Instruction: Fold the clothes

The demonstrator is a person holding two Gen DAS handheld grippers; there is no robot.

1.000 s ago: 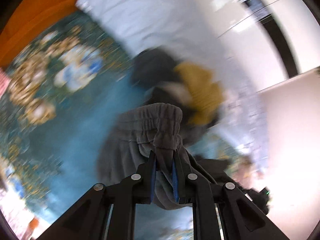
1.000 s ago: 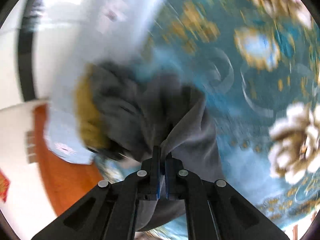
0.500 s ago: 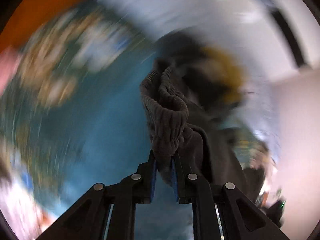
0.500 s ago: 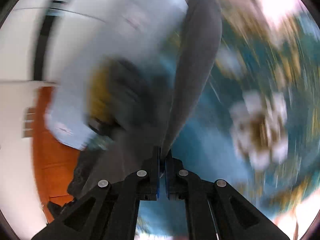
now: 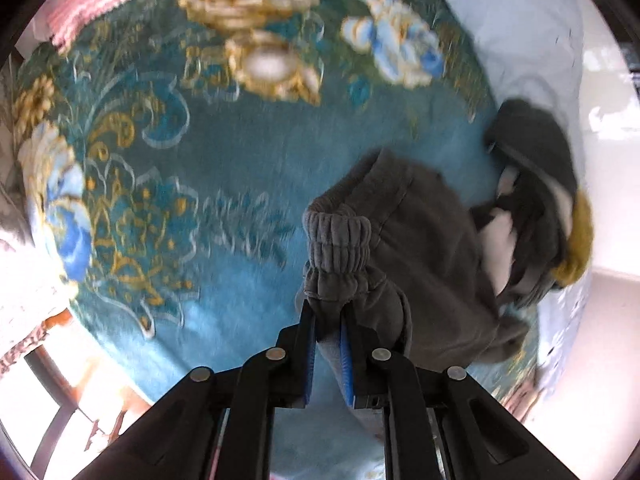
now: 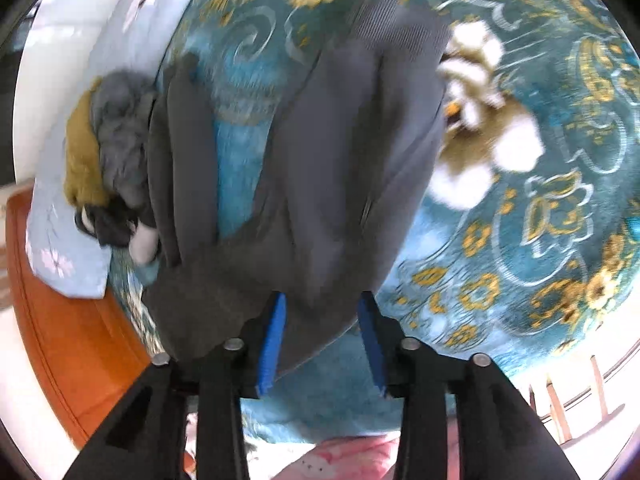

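Grey trousers (image 6: 340,168) now lie spread toward twelve o'clock: right gripper (image 6: 322,336) has let go, jaws apart, while left gripper (image 5: 328,320) stays clamped on the waistband (image 5: 340,240), so flattening comes next.

A: What colour are the pants (image 5: 424,240)?
B: Plain dark grey. The blanket (image 5: 224,168) is teal with gold scrolls and blue-white flowers.
A: And the pile (image 6: 100,152)?
B: Mustard, grey, black, white.
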